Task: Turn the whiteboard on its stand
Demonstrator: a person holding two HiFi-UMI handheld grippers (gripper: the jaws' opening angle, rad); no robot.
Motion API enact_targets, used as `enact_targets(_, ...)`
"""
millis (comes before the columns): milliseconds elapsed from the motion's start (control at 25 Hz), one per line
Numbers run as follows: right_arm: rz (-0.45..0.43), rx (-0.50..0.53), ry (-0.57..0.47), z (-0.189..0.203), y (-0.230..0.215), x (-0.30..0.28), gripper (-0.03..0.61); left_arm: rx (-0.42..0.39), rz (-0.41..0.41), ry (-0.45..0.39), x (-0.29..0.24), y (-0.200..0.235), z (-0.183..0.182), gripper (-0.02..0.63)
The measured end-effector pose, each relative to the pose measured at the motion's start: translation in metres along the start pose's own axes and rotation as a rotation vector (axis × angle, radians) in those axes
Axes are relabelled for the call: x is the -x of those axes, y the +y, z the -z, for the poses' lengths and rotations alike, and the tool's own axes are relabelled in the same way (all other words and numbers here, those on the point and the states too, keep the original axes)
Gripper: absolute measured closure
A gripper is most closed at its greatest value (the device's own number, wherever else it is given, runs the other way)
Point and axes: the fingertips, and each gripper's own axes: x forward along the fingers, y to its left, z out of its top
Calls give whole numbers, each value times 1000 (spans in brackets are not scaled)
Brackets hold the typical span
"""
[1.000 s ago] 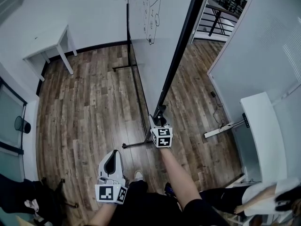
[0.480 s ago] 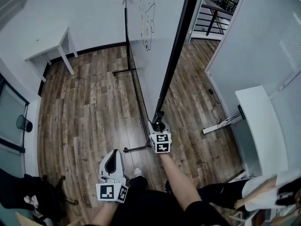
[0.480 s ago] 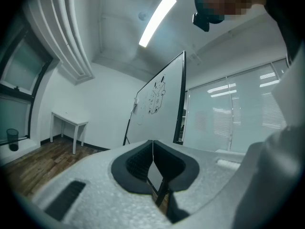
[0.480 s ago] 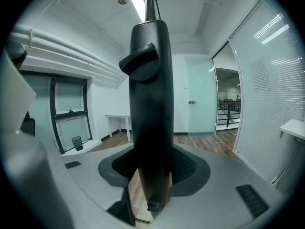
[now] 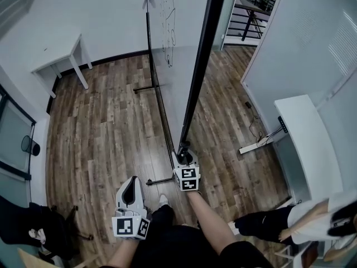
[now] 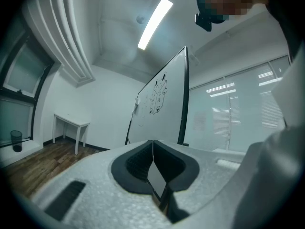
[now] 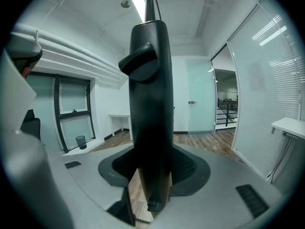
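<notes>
The whiteboard point(image 5: 167, 49) on its black stand point(image 5: 149, 66) is almost edge-on in the head view, its black frame edge point(image 5: 199, 66) running down toward me. My right gripper point(image 5: 183, 154) is shut on the low end of that edge; in the right gripper view the black frame point(image 7: 148, 94) stands upright between the jaws of my right gripper point(image 7: 151, 178). My left gripper point(image 5: 130, 187) hangs lower left, apart from the board, shut and holding nothing. The left gripper view has my left gripper point(image 6: 152, 149) in front, with the whiteboard point(image 6: 157, 106) and its drawings beyond.
The stand's floor bar point(image 5: 160, 180) lies by my feet. A white table point(image 5: 60, 52) stands against the far left wall and a white desk point(image 5: 304, 138) on the right. A bin point(image 5: 27, 146) is at left; a person point(image 5: 290, 228) is at lower right.
The whiteboard has swung round on its stand and now looks nearly edge-on. My right gripper has come a little down and nearer with the frame. The left gripper has barely moved.
</notes>
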Motion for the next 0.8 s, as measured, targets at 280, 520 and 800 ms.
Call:
enact_targets(280, -3, -2, -3, 15, 21, 49, 402, -5, -10, -10, 45, -28, 7, 595)
enact_targets(520, -8, -5, -14, 25, 41, 88, 402, 1, -33, -19, 97, -46, 13, 595)
enact_targets(800, -32, -6, 3, 37, 55, 121, 402, -18, -75, -16, 144, -61, 15, 595)
